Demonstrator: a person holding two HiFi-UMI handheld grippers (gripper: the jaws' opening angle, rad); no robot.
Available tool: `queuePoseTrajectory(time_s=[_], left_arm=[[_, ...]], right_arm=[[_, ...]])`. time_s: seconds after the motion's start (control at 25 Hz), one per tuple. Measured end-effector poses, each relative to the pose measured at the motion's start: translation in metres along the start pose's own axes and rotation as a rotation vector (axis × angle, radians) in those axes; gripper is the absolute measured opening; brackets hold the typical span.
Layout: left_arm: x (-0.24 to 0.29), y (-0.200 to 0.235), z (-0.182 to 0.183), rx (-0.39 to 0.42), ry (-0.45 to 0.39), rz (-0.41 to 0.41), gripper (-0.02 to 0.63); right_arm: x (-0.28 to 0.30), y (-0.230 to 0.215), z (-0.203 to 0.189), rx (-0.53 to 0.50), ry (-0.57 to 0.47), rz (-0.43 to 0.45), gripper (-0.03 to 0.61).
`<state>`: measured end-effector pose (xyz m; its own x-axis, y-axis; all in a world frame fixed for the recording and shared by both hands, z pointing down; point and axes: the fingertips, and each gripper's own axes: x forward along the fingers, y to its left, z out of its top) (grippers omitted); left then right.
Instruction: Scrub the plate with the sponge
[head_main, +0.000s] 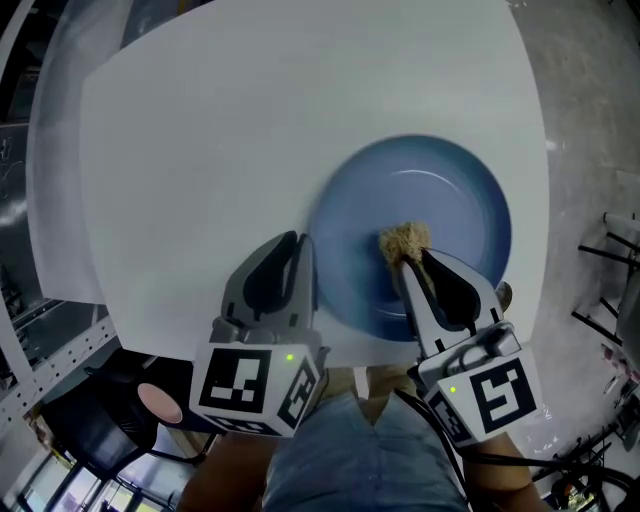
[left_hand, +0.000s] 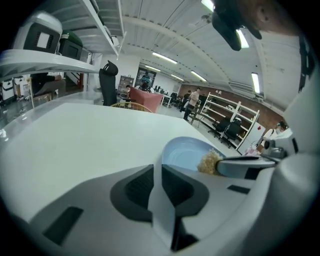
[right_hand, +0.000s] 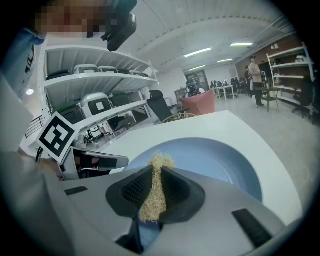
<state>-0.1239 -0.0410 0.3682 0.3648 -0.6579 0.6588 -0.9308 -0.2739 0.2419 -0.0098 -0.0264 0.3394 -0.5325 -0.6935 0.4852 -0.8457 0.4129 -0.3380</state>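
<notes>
Jaws of right gripper (right_hand: 156, 172) pinching sponge (right_hand: 151, 197), left gripper (left_hand: 161, 172) clamping plate (left_hand: 186, 152) rim, clearer in gripper views

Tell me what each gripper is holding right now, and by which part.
Right gripper clamps the tan fibrous sponge across its middle, tuft poking out over the round blue plate. Left gripper pinches that plate's rim.

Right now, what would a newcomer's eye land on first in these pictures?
The large blue plate on the right half of the white table stands out first. Next comes the tan, fibrous sponge, pinched in the right gripper over the plate's middle. The left gripper is closed on the plate's left rim.
</notes>
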Motion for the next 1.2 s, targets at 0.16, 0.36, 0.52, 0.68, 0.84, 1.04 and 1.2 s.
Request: queuePoseTrajectory(time_s=[0.16,0.36,0.52,0.68,0.84,1.04,1.2], left_arm=[[-0.001,0.001,-0.001,-0.03,0.01,-0.014,0.069],[0.003,-0.007,-0.004,-0.047,0.038,-0.043,0.101],[0.012,-0.007,-0.014,-0.041,0.076,-0.04,0.1],[0.016,-0.009,-0.017,-0.045,0.092,-0.039,0.074],[0.018,-0.011,-0.017,-0.049,0.096,-0.024,0.042],[0.017,-0.012,-0.01,-0.066,0.079,-0.006,0.029],[0.011,-0.021,0.01,-0.046,0.038,-0.012,0.021]], right_arm=[[0.0,-0.001,-0.002,0.012,0.017,-0.005,0.06],[0.001,-0.002,0.001,0.01,0.015,-0.005,0.06],[0.001,-0.002,-0.001,0.005,0.024,-0.002,0.06],[0.0,-0.004,-0.005,0.012,0.041,-0.007,0.06],[0.0,-0.003,-0.004,0.011,0.037,-0.004,0.06],[0.001,-0.003,-0.002,0.01,0.028,0.001,0.06],[0.0,-0.001,0.004,0.015,0.015,0.016,0.06]])
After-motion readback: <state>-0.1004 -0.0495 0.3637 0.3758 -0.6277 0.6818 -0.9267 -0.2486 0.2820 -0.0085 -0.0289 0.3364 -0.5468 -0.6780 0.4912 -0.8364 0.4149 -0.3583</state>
